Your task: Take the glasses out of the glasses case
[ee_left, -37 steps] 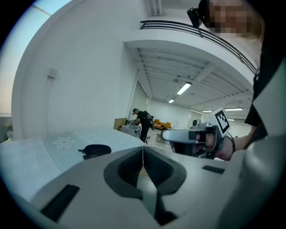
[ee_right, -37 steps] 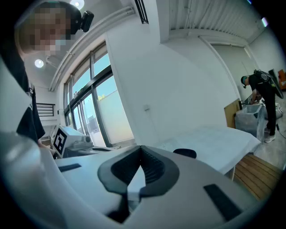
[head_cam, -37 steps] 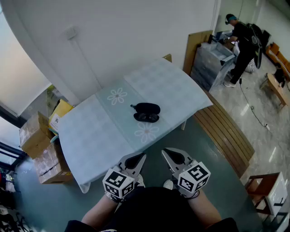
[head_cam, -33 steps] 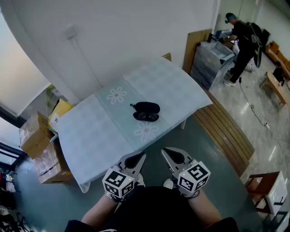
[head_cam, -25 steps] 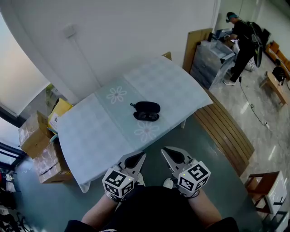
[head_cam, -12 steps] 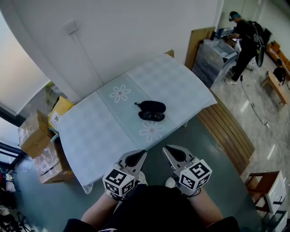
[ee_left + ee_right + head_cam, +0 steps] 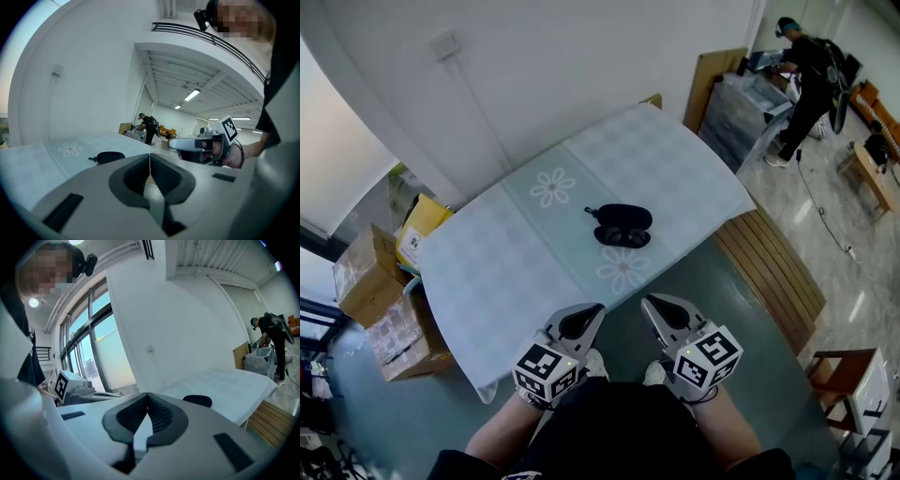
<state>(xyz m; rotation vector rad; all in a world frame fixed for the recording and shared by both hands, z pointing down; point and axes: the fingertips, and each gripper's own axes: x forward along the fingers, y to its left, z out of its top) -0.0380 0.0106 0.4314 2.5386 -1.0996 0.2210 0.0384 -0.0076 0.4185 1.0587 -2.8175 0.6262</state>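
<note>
The table [image 7: 487, 262], spread with a pale checked cloth printed with flowers, fills the middle of the head view, and its far-left corner is cut off behind stacked cardboard boxes [image 7: 361, 281] whose flaps look shut. Near the table's centre, between two flower prints, lies the black glasses case [image 7: 623, 225]. Its long axis runs across the view, roughly along the table's near edge, and a small tab sticks out at its left end. From above it shows as two dark lobes, one behind the other. It is too small to tell whether the lid is raised or whether glasses lie inside. In the left gripper view the glasses case [image 7: 107, 157] is only a low dark dome on the cloth, and in the right gripper view the gripper body covers its lower part [image 7: 197, 401]. The left gripper [image 7: 581, 319] and the right gripper [image 7: 659, 312] are held side by side below the table's near edge, well apart from the case. Each one's own view shows it clenched with nothing between the jaws, the left [image 7: 150, 157] and the right [image 7: 147, 397] alike.
</note>
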